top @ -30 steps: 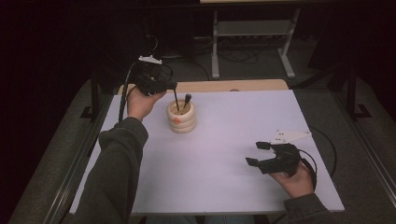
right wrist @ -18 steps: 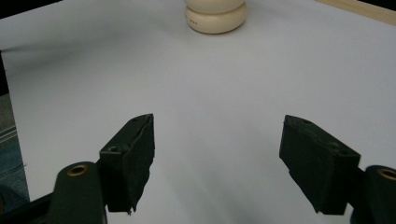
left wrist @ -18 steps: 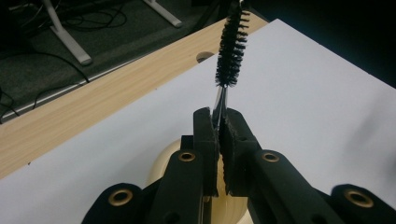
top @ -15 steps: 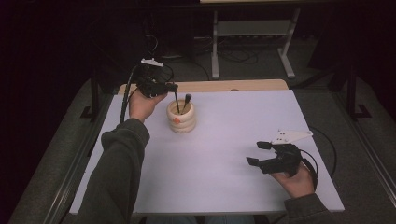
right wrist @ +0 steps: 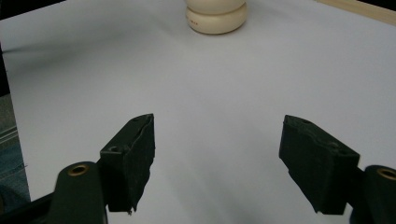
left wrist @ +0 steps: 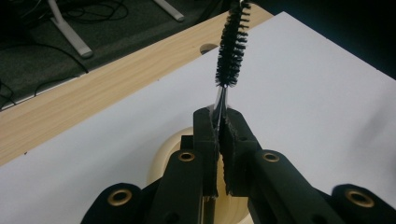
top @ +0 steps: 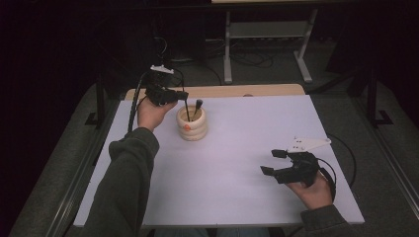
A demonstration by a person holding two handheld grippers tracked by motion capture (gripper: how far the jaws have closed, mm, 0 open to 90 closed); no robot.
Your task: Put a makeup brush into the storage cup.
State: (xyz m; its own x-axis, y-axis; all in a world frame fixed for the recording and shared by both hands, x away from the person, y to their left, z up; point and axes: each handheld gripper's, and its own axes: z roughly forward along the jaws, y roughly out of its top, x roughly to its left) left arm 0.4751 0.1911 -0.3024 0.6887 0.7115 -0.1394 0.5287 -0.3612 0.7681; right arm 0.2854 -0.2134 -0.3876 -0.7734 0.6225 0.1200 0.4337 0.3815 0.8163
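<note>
My left tool (left wrist: 219, 126) pinches the thin stem of a black bristle brush (left wrist: 232, 44), held upright over the cream ringed holder (top: 192, 123) standing on the white worktop (top: 237, 163); another dark brush (top: 196, 107) leans inside.

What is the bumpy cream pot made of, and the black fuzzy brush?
The pot looks like smooth matte ceramic, maybe plastic: cream stacked rings with a soft sheen. The brush has stiff black bristles, likely nylon, on a thin shiny wire stem.
</note>
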